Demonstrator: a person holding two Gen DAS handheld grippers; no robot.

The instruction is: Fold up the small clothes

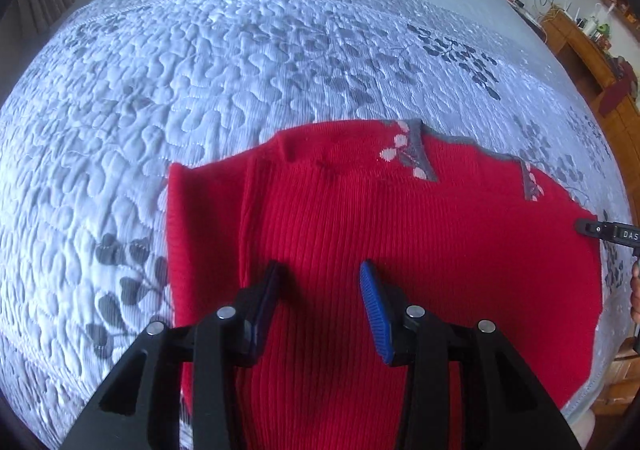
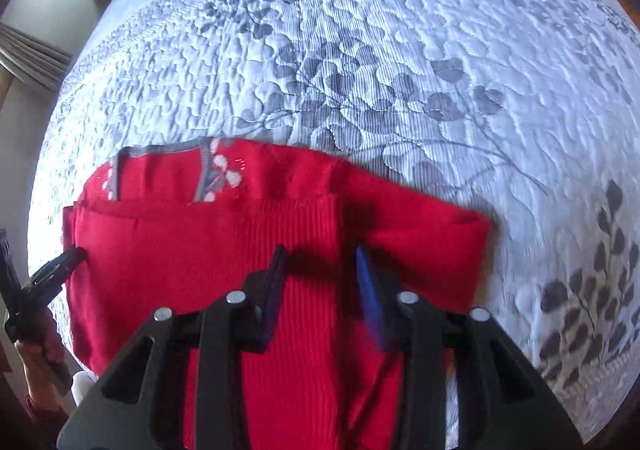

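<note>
From the left wrist view, the left gripper (image 1: pixel 320 270) hangs over a red ribbed sweater (image 1: pixel 400 230) with its 2 blue-padded fingers (image 1: pixel 376 314) spread wide and nothing between them. That garment lies flat on a pale quilted bedspread (image 1: pixel 200 70) printed with grey leaves, its grey floral trim (image 1: pixel 412 150) at the far edge. At the right border the tip of the right gripper (image 1: pixel 600 230) touches or sits just beside the sweater's edge, though the rim distortion makes contact hard to judge. A wooden shelf (image 1: pixel 592 50) with small clutter stands beyond the bed.

From the right wrist view, the right gripper (image 2: pixel 320 262) is likewise wide open and empty above the sweater (image 2: pixel 180 250), whose folded sleeve (image 2: pixel 420 234) lies to the right. The left gripper (image 2: pixel 60 266) shows at the left edge by the garment's side, partly blocking the bedspread (image 2: pixel 400 50) there.
</note>
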